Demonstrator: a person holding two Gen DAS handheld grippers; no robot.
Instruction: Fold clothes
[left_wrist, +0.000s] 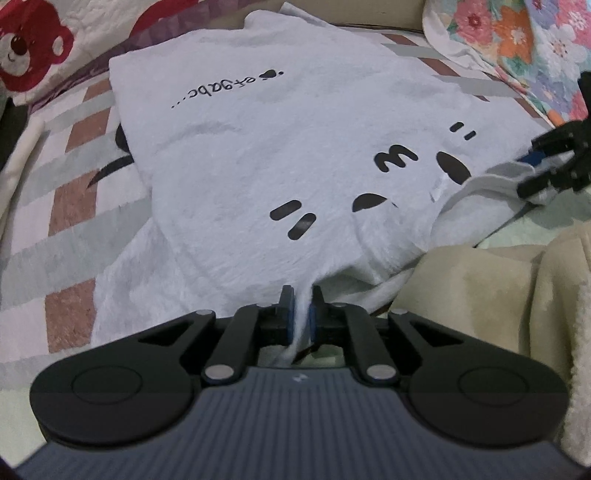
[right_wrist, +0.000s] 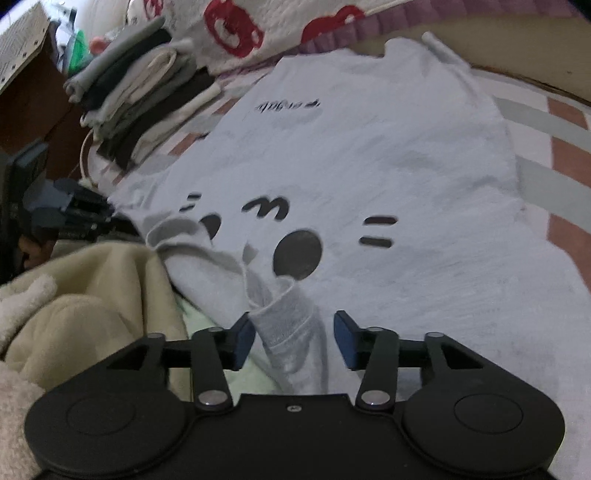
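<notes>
A white T-shirt (left_wrist: 280, 155) lies spread flat, front side up, on a checked bedspread (left_wrist: 70, 192) of pink, grey and white squares. The shirt carries a black cartoon cat face with two oval eyes, a curly mouth and short whisker dashes, and a line of small black lettering farther from the cameras. The left gripper (left_wrist: 302, 317) points down at the shirt's near edge, and its two black fingers with blue pads are pressed together on a pinch of white fabric that runs up between them. The right gripper (right_wrist: 294, 338) stands at the neck end of the shirt with its jaws apart; a loose fold of the ribbed collar (right_wrist: 291, 332) sits in the gap, and the blue pads stand clear of it on both sides, so nothing is gripped there. In the left wrist view that same gripper shows at the right edge of the picture, beside the collar. A cream fleece blanket (right_wrist: 88, 291) is bunched up just beside the collar. A stack of folded clothes (right_wrist: 144, 99) in grey, black and beige sits at the far left of the bed, well apart from the shirt. A white quilt with red bears (left_wrist: 33, 48) lies along the far side, and a flowered quilt (left_wrist: 517, 40) fills the far right corner.
</notes>
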